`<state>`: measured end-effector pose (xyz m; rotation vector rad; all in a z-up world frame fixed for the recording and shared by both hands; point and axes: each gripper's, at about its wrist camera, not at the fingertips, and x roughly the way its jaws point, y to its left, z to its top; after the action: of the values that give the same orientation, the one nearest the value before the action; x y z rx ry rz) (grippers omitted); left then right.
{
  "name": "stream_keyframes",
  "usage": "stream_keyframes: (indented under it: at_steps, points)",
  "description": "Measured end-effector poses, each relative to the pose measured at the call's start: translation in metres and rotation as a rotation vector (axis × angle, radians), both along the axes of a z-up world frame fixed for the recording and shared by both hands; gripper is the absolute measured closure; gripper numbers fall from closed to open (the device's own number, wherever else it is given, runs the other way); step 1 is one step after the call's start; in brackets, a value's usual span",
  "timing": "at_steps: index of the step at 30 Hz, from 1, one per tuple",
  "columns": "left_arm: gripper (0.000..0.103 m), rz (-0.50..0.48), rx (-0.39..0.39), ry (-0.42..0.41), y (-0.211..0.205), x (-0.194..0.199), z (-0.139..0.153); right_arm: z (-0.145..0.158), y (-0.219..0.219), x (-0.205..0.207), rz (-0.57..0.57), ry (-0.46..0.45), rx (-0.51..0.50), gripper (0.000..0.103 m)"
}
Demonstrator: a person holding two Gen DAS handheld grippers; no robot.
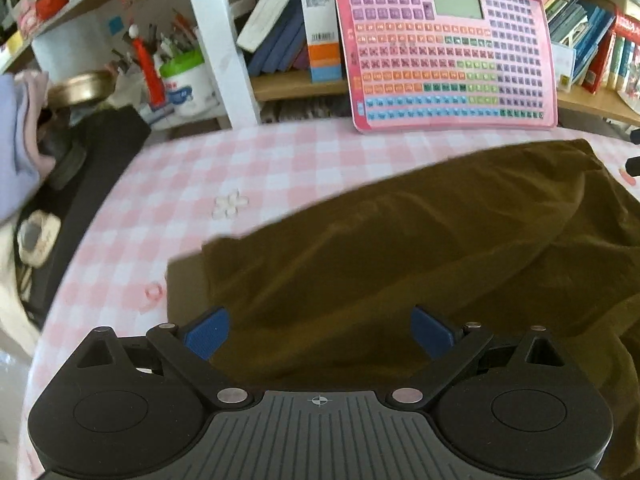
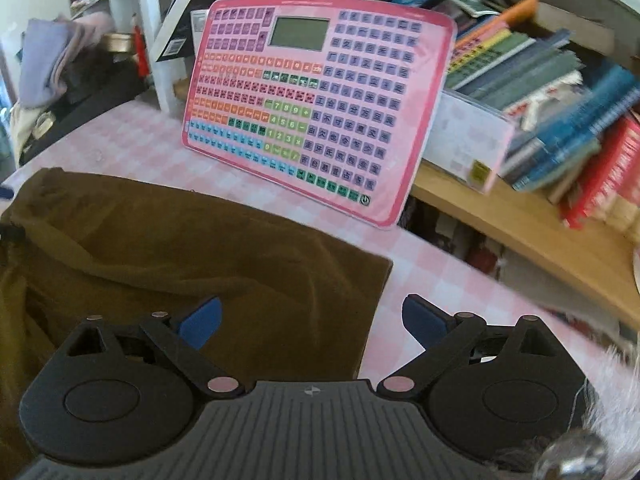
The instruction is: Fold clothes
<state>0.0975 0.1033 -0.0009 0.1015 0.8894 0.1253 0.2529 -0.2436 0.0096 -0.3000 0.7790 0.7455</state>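
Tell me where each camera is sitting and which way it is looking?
Left wrist: sits on the left gripper, looks forward over the brown cloth toward the bookshelf; shows its blue fingers, spread open.
Right wrist: sits on the right gripper, looks over the cloth's right corner; shows its open fingers.
Both see the cloth, the pink checked table and the pink keyboard toy.

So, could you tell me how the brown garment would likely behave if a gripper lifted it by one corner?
The brown garment would probably droop: its soft wrinkles suggest thin, floppy cloth. It looks light and would likely drag across the checked tablecloth rather than lift flat. Both grippers, left and right, are open.
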Motion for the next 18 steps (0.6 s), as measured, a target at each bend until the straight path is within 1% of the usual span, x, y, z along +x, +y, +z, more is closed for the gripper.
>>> stream_keyframes:
  at_steps: [5,6,8,10,14,18]
  points:
    - [0.004,0.015,0.073,-0.007,0.011,0.025,0.005,-0.006,0.002,0.022,0.005,0.012,0.028,0.006]
    - [0.004,0.011,0.085,-0.007,0.013,0.028,0.005,-0.007,0.003,0.024,0.004,0.010,0.029,0.008]
    - [0.004,0.002,0.093,-0.002,0.017,0.035,0.006,-0.007,0.003,0.030,0.007,0.007,0.038,0.010]
    - [0.004,0.001,0.084,0.010,0.022,0.041,0.006,-0.007,0.003,0.034,0.020,0.004,0.048,0.011]
    - [0.004,-0.009,0.069,0.012,0.030,0.050,0.005,-0.012,0.004,0.045,0.012,0.006,0.043,0.018]
    - [0.005,-0.030,0.086,0.017,0.036,0.058,0.000,-0.020,0.008,0.057,0.003,-0.001,0.028,0.030]
